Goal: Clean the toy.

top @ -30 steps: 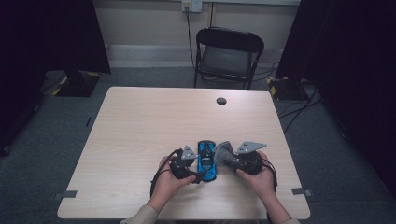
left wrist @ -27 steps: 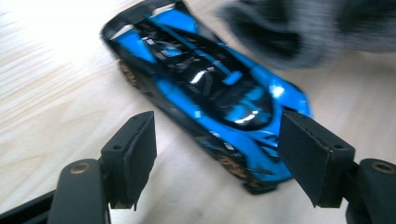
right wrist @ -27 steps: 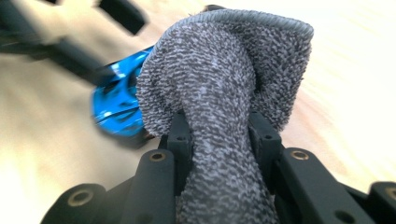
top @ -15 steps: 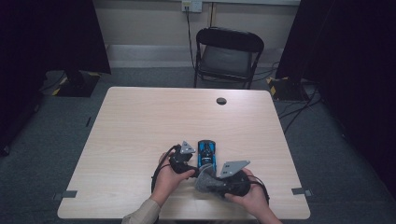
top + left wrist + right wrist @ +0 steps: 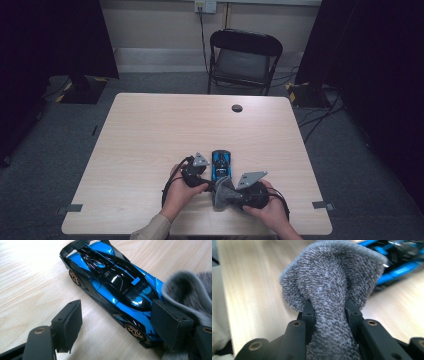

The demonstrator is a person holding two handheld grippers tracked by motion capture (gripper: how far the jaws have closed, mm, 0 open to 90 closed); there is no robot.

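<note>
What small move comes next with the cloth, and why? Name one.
Probably bring the grey cloth, pinched in the right gripper, onto the blue toy car to wipe it: the cloth sits beside the car's end, and the left gripper straddles the car with jaws open.

Left tongs [image 5: 117, 325] agape, right tongs [image 5: 329, 310] clamped

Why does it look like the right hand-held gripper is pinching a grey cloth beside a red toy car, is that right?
Nearly: the toy car is blue and black, not red, as the left gripper view shows. The right hand-held gripper does pinch a grey cloth beside it.
</note>
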